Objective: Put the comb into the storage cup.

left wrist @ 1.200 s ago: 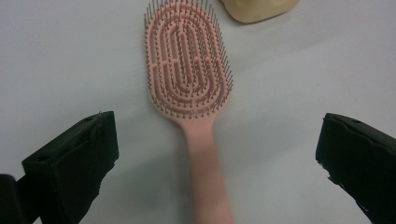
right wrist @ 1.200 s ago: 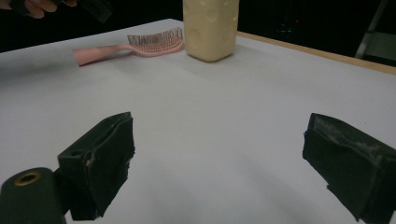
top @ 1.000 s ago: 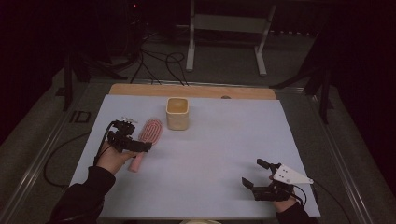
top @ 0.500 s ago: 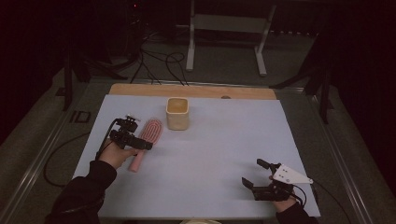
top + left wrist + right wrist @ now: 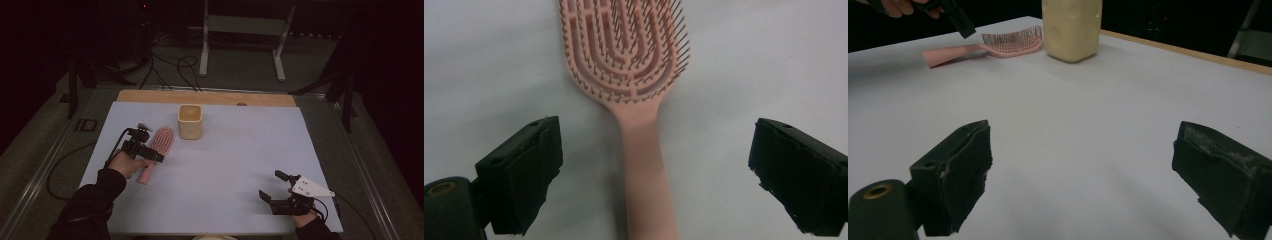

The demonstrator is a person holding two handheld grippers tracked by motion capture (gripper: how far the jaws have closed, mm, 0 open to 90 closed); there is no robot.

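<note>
A: From the high view we see the pink hairbrush (image 5: 156, 150) lying flat on the pale table sheet (image 5: 235, 155), bristles up, head toward the beige cup (image 5: 190, 121) and handle toward the person. Where do we put the left gripper (image 5: 150, 154)?

B: Right over the brush's handle, held in the left hand (image 5: 125, 162). At the near right corner of the sheet we find the right gripper (image 5: 272, 192), well apart from the brush and the cup, with its grey three-cornered plate on top.

A: In the left gripper view we look straight down on the hairbrush (image 5: 634, 100). Its handle runs up the middle between the two black jaws.

B: The left gripper (image 5: 654, 170) has its jaws spread wide, one on each side of the handle, neither pad touching it. They have just been closing a little, yet we see clear sheet between each pad and the handle.

A: And the right gripper view?

B: There the right gripper (image 5: 1080, 175) has its jaws wide apart over bare sheet, with nothing between them. Farther off we see the hairbrush (image 5: 993, 45) lying just beside the cup (image 5: 1071, 27), and the left hand above the brush's handle.
</note>
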